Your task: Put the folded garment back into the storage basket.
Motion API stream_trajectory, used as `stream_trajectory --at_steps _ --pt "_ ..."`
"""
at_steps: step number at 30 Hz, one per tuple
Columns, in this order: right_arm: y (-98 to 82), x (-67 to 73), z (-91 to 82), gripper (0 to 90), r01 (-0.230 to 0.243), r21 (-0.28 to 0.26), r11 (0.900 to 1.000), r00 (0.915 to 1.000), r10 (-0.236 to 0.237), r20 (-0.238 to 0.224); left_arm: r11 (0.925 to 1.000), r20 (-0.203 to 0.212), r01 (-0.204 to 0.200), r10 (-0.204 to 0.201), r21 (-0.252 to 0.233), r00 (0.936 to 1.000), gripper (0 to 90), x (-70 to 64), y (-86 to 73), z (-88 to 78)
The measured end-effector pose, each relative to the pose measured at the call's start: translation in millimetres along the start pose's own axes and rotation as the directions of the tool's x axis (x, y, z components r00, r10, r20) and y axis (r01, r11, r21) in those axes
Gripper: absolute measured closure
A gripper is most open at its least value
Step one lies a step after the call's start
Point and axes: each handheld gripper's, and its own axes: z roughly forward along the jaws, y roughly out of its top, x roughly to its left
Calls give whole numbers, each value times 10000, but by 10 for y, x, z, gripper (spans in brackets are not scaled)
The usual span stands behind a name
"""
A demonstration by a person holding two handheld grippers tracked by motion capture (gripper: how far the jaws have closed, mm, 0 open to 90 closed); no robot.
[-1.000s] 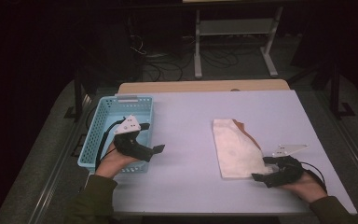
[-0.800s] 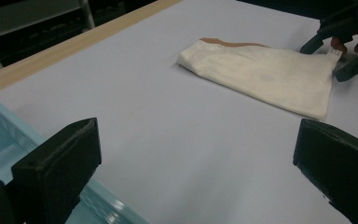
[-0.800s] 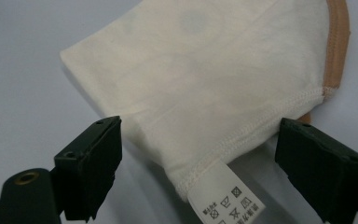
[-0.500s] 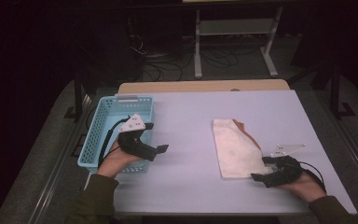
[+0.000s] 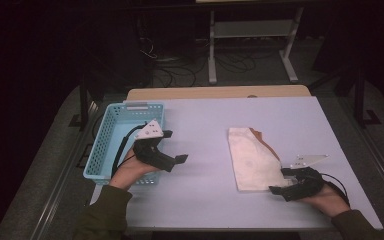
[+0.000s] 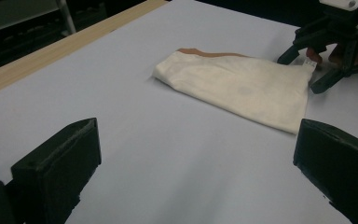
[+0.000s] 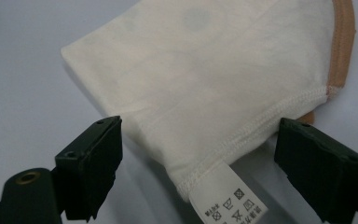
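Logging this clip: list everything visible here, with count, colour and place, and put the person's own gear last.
Table: one, pale lilac-grey top with a wooden strip along the far edge, centre of the high view.
Basket: one, light blue plastic mesh, at the table's left edge.
Folded cloth: one, cream with a tan trim band, right of centre on the table.
Care label: one, white with printed symbols, at the cloth's near corner.
Metal stand: one, grey, on the floor beyond the table, cables beside it.
Left gripper: one, black, jaws open, held above the table beside the basket.
Right gripper: one, black, jaws open on either side of the cloth's labelled corner.
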Motion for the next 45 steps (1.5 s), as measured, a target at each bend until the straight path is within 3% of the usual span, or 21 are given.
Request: stream_trajectory --at_steps 26,45 --pt "-1 -8 -11 144 43 -79 10000 10000 -43 -57 9994 632 -309 318 -157 9975 0 -99 248 311" --pt "-1 -9 -23 144 -13 -128 9999 10000 12 -99 9990 938 -384 405 -235 9948 0 -227 277 501"
